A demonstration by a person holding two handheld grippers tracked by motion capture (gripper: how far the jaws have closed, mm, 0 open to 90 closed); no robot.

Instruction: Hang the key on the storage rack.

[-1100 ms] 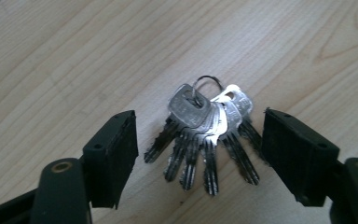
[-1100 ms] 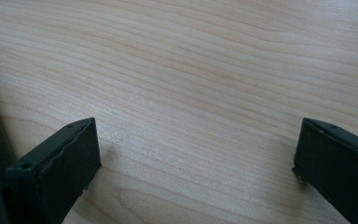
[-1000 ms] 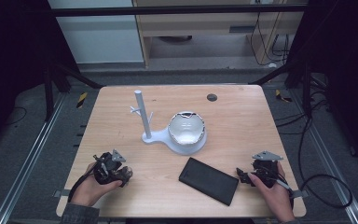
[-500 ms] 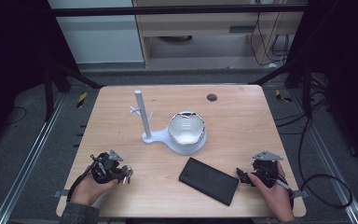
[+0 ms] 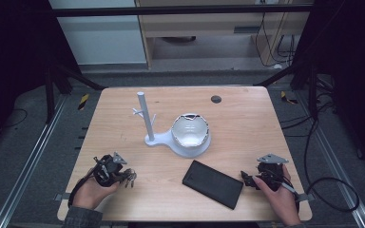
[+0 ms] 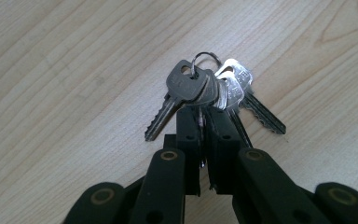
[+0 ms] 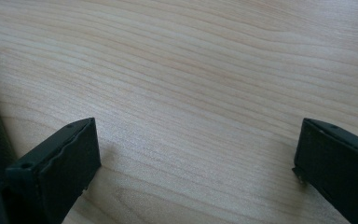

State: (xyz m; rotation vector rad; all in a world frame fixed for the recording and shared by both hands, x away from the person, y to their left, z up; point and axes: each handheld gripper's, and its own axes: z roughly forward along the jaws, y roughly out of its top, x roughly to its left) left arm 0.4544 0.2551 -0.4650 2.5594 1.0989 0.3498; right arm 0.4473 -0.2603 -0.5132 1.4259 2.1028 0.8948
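Stand [image 5: 145,121]: table [image 5: 247,118] centre, bowl [image 5: 190,132] on its base
Case [image 5: 213,183]: before bowl
Keys [image 5: 128,177]: front left

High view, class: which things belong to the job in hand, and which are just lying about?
In the job:
- bunch of keys, pinched in the left gripper as its jaws have just been closing
- white stand with pegs

Lying about:
- black case
- bowl
- right gripper, jaws open

Bunch of silvery metal keys [image 6: 214,88]: glossy. Pale wood-grain surface [image 6: 65,79]: smooth, matt. Black plastic fingers [image 6: 189,135]: matt.
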